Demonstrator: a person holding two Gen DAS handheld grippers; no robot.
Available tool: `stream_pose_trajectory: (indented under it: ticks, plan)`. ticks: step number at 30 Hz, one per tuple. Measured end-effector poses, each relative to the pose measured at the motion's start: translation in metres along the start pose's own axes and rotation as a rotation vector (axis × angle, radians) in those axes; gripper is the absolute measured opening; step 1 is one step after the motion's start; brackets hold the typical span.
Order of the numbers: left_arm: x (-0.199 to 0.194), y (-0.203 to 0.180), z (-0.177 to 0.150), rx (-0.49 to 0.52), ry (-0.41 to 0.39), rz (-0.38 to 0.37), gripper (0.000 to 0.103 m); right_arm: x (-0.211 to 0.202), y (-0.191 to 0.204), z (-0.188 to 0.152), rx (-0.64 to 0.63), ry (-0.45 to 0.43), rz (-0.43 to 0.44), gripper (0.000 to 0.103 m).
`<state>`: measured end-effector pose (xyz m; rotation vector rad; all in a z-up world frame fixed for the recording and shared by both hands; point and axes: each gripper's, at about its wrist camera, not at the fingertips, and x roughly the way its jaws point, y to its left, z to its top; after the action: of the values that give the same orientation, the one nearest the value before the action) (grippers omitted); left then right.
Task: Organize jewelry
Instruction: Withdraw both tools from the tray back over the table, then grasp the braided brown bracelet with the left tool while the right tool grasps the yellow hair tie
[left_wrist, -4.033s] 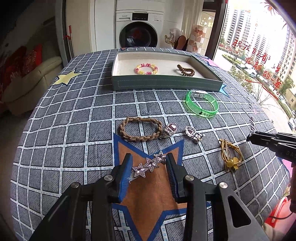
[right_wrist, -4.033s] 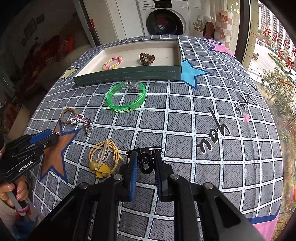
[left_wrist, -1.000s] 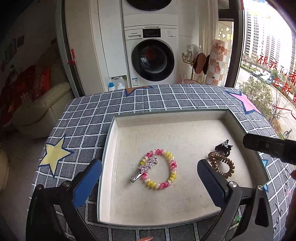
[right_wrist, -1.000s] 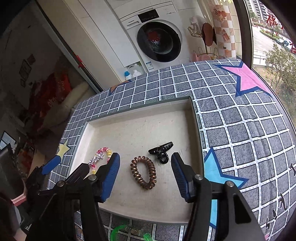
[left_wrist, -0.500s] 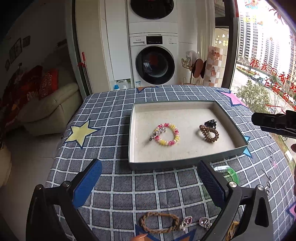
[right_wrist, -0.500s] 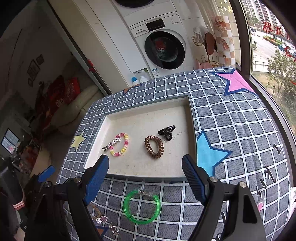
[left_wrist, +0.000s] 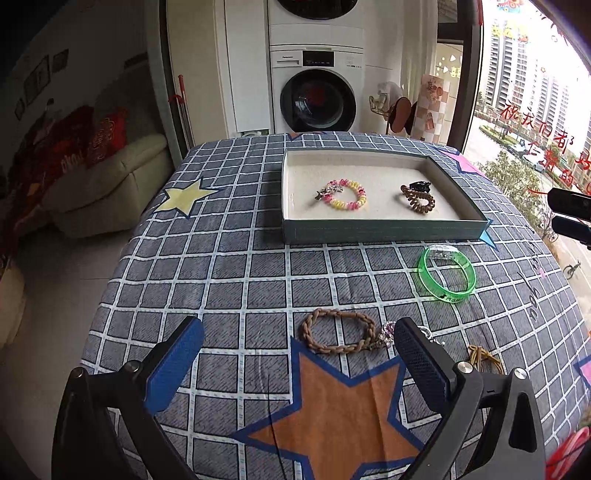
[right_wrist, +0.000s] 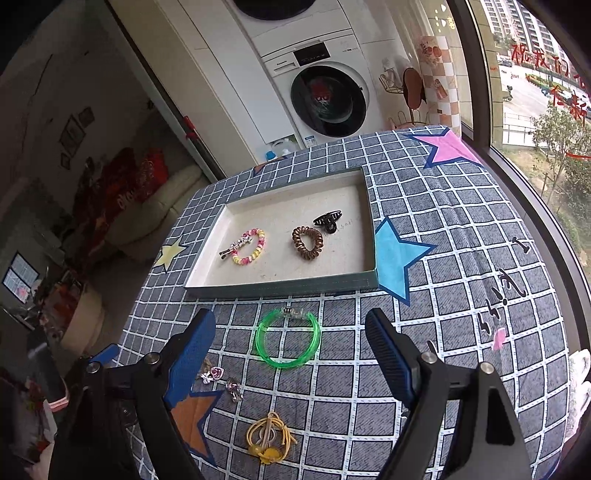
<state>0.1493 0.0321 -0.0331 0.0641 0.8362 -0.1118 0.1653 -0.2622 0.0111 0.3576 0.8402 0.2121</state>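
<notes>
The table (left_wrist: 229, 258) carries the tray (right_wrist: 280, 290). Both claws, left (left_wrist: 295, 360) and right (right_wrist: 288, 345), stand apart, empty. The green bangle (right_wrist: 288, 341) lies near the tray: probably rigid, light, slippery; grip across one rim.

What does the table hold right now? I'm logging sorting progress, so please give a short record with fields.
in tray: bead bracelet, star clip, brown coil tie, black claw clip
still on cloth: green bangle, braided band, two pink charms, yellow hair tie
left gripper: open, holding nothing
right gripper: open, holding nothing
</notes>
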Motion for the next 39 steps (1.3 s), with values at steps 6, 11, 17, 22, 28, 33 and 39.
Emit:
stream_pose_trajectory:
  ticks: [6,11,17,22,28,33,39]
  plan:
    - [0.0,0.004,-0.018,-0.044,0.03,-0.015,0.103,-0.012,0.008,-0.022,-0.009,0.002,0.035,0.085]
    - [0.005,0.01,-0.029,-0.093,0.049,-0.002,0.103,-0.007,0.015,-0.047,-0.039,0.083,0.017,0.085]
    - [0.019,0.02,-0.033,-0.155,0.086,0.016,0.103,0.006,0.021,-0.081,-0.078,0.169,-0.043,0.085]
    - [0.029,0.025,-0.033,-0.171,0.098,0.03,0.103,0.016,0.024,-0.102,-0.102,0.211,-0.093,0.085]
    - [0.041,0.03,-0.026,-0.194,0.108,0.044,0.103,0.02,0.043,-0.119,-0.209,0.209,-0.122,0.085]
    - [0.049,0.027,-0.022,-0.17,0.109,0.04,0.103,0.027,0.06,-0.127,-0.284,0.209,-0.119,0.085]
    - [0.055,0.017,-0.019,-0.124,0.105,0.037,0.103,0.037,0.068,-0.132,-0.308,0.22,-0.114,0.083]
